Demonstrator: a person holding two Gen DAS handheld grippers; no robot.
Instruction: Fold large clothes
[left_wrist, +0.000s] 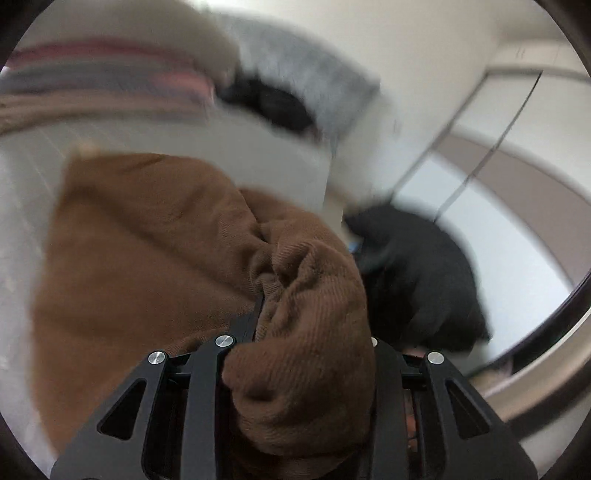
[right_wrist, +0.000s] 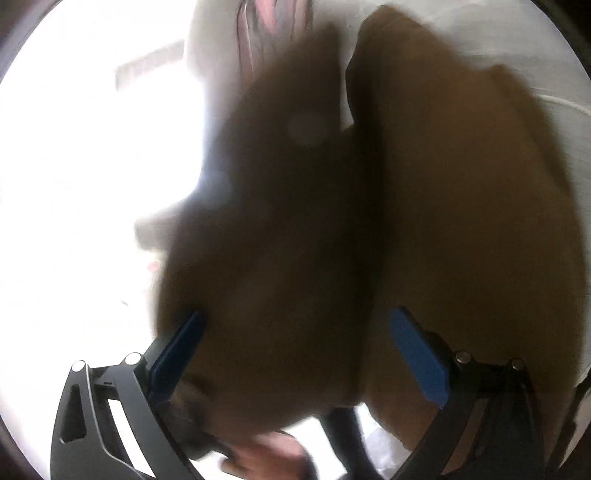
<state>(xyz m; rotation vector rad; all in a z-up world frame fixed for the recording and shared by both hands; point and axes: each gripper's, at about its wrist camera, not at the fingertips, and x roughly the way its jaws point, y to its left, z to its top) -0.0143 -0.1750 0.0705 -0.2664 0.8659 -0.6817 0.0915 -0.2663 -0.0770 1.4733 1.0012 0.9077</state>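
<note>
Left wrist view: the left gripper (left_wrist: 295, 332) is clamped on a bunched brown garment (left_wrist: 147, 240) over the white bed (left_wrist: 266, 155). The right gripper (right_wrist: 295, 354) stands apart, garment (right_wrist: 461, 221) between its blue pads (right_wrist: 417, 354).

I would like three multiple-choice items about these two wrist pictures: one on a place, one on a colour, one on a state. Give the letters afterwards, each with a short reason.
1. In the left wrist view, where is the black garment?
A. right of the brown garment
B. under the grey cloth
C. between the fingers

2. What colour are the pads of the right gripper?
A. red
B. blue
C. white

3. What is the state of the left gripper?
A. wide open, holding nothing
B. closed on brown fabric
C. closed on black fabric

Answers: 1 A, it lies right of the brown fabric. 2 B, both pads show blue. 3 B, brown fabric bunches between its fingers.
</note>
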